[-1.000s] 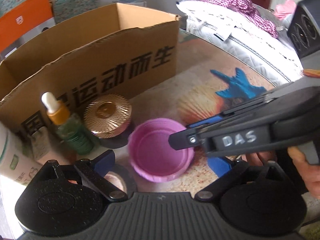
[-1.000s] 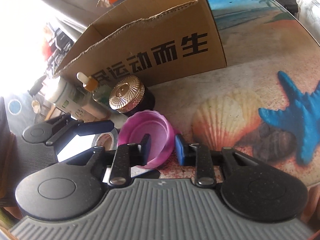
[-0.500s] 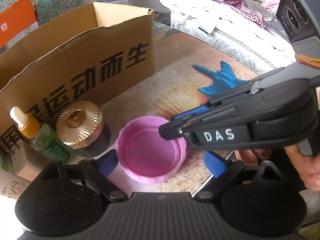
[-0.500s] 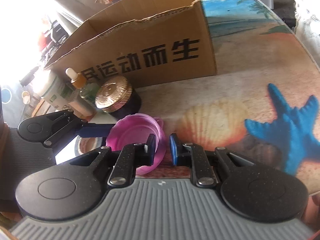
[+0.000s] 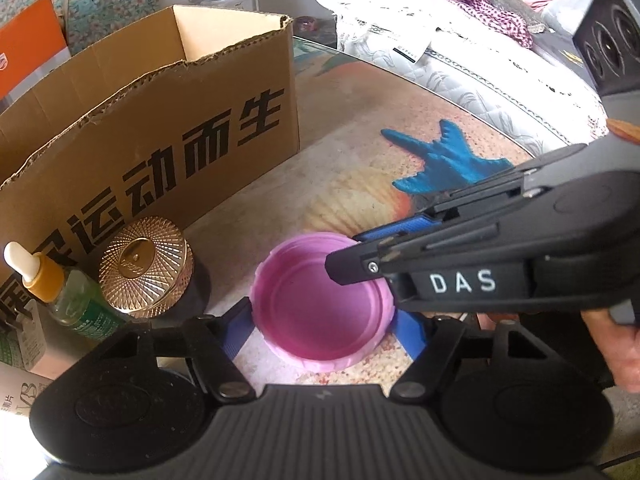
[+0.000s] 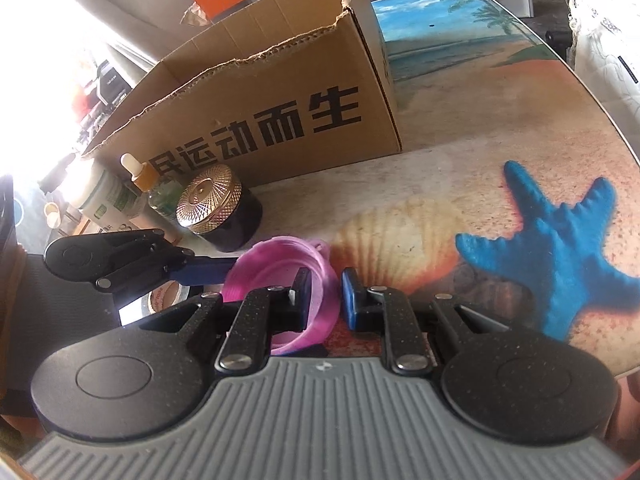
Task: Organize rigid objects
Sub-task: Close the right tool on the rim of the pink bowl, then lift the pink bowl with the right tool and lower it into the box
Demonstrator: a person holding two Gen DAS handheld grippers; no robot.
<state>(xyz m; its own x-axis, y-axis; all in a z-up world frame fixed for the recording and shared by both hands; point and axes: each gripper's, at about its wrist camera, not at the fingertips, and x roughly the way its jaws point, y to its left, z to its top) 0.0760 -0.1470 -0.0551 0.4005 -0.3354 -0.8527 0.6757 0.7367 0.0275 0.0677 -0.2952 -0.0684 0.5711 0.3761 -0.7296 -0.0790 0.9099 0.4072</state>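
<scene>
A pink round lid lies open side up on the beach-print table. My right gripper is shut on the lid's near rim, one pad inside and one outside. In the left wrist view the right gripper reaches in from the right over that rim. My left gripper straddles the lid. Its jaws are closing and its blue fingers sit close beside the lid's sides. One left finger meets the lid's far side.
An open cardboard box stands behind. In front of it are a gold-lidded dark jar, a green dropper bottle and white cartons. A tape roll lies under the left gripper. Bedding borders the table's far side.
My left gripper slid over so the pink lid now sits between its fingers, and its jaws have narrowed. The right gripper's pads closed onto the lid's rim.
</scene>
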